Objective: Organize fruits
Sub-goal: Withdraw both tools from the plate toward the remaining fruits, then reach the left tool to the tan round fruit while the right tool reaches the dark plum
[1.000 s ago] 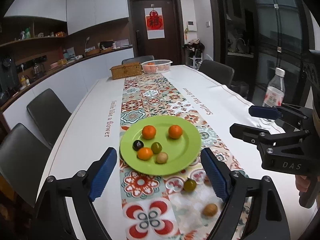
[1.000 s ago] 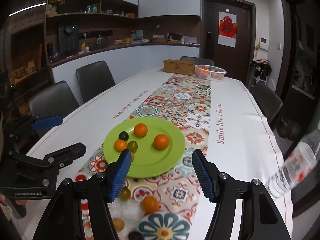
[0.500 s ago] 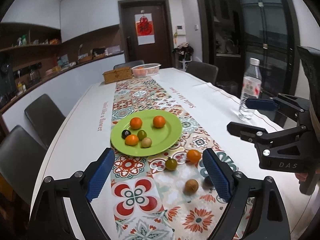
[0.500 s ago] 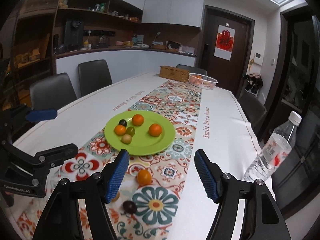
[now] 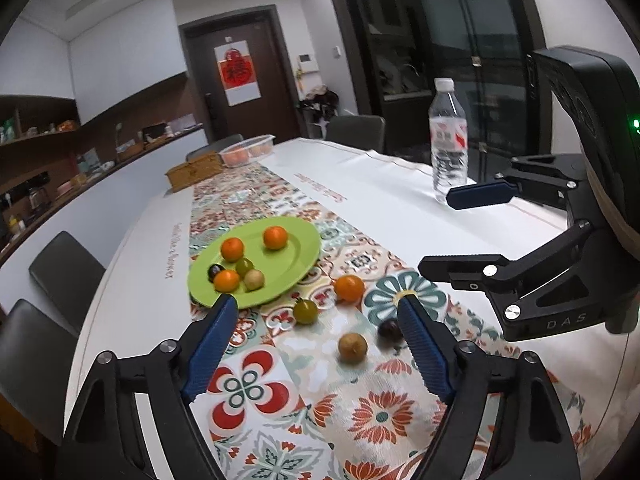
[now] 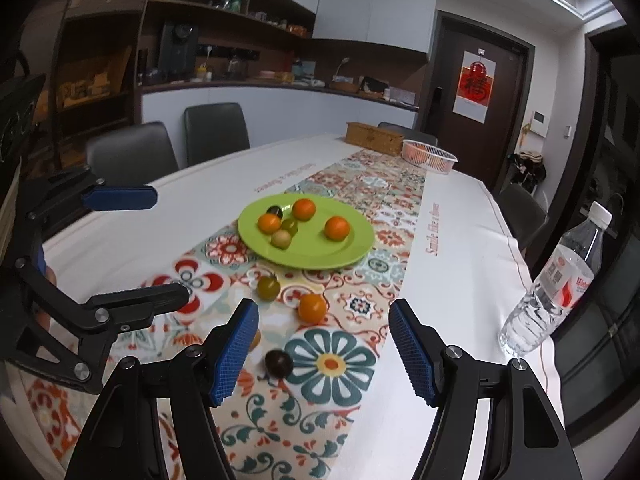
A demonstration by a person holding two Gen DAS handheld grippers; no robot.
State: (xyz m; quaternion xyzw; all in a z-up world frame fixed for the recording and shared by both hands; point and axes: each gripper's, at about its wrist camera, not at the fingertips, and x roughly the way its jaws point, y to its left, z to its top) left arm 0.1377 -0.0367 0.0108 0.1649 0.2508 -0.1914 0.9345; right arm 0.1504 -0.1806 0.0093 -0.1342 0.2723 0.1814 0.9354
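Left tongs [image 5: 316, 346]: jaws wide apart, gripping nothing, hovering above the patterned runner [image 5: 280, 412]; also seen from the right wrist view at 9 o'clock [image 6: 136, 248].
Right tongs [image 6: 322, 346]: jaws wide apart, empty, over the runner; seen from the left wrist view at 3 o'clock [image 5: 452, 236].
Loose fruit, nearest: a tan round fruit [image 5: 352, 347] and a dark plum-like fruit [image 5: 389, 329] lie between the left tongs' tips; the dark one [image 6: 279, 363] sits just beside the right tongs' left finger.
Loose fruit, next: a green tomato [image 5: 306, 311] and an orange [image 5: 349, 288] lie on the runner at 12 o'clock of the tongs, near the plate's edge but apart from it.
Green plate [image 5: 296, 268]: on the runner beyond the loose fruit, holding 6 pieces: 3 oranges, 1 dark fruit, 1 green and 1 pale one clustered on its left half.
Water bottle [image 5: 447, 142]: upright on the white table [image 5: 384, 196] at 2 o'clock, well apart from the plate.
Far end: a wicker box [image 5: 194, 174] and a white basket [image 5: 248, 151] with orange fruit, side by side.
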